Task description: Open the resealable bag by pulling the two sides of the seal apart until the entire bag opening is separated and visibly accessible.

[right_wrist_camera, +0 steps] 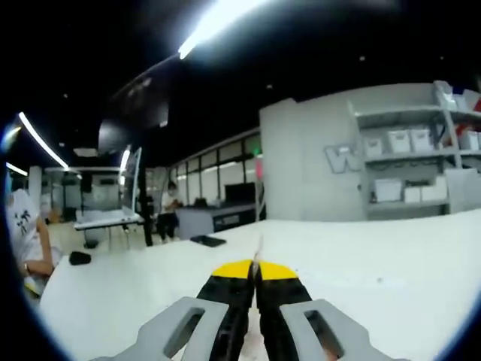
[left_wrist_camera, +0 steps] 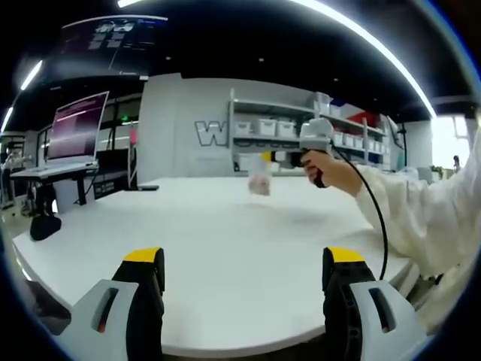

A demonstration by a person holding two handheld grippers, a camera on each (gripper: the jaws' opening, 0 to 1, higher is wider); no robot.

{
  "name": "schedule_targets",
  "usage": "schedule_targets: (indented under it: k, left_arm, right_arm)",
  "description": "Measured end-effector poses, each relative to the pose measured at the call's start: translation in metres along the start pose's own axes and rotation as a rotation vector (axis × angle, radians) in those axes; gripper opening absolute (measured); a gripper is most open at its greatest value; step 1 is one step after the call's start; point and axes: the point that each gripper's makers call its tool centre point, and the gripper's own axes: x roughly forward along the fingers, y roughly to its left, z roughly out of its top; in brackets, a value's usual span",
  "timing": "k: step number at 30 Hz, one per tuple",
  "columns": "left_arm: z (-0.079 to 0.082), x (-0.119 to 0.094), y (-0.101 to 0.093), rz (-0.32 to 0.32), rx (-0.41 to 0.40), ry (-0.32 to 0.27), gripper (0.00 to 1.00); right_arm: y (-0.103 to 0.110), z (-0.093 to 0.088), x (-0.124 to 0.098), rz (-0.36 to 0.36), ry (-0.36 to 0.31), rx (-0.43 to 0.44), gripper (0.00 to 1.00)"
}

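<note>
A small clear resealable bag (left_wrist_camera: 259, 182) with something pinkish inside hangs over the white table (left_wrist_camera: 225, 256), far ahead of my left gripper (left_wrist_camera: 243, 259). The left gripper's yellow-tipped jaws stand wide open with nothing between them. A hand in a white sleeve (left_wrist_camera: 334, 171) holds my right gripper (left_wrist_camera: 270, 159) at the bag's top. In the right gripper view, the right gripper (right_wrist_camera: 255, 271) is shut, and a thin edge of the bag (right_wrist_camera: 259, 242) sticks up from between its jaws. The rest of the bag is hidden below the jaws.
The table's curved front edge (left_wrist_camera: 225, 347) lies close under the left jaws. A flat black item (right_wrist_camera: 208, 241) lies on the far side of the table. A monitor on a desk (left_wrist_camera: 75, 128) stands at left, and shelves with white bins (left_wrist_camera: 278, 128) stand behind. A person (right_wrist_camera: 169, 207) sits far off.
</note>
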Motion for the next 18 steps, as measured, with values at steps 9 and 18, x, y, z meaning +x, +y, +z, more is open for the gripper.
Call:
schedule_targets:
  k: [9, 18]
  left_arm:
    - [-0.001, 0.001, 0.0, -0.003, 0.006, 0.002, 0.86]
    - [-0.001, 0.002, -0.005, -0.01, 0.008, 0.005, 0.86]
  right_arm:
    - [0.004, 0.004, -0.012, 0.019, -0.021, -0.005, 0.0]
    - [-0.002, 0.009, -0.021, 0.024, -0.037, -0.003, 0.0]
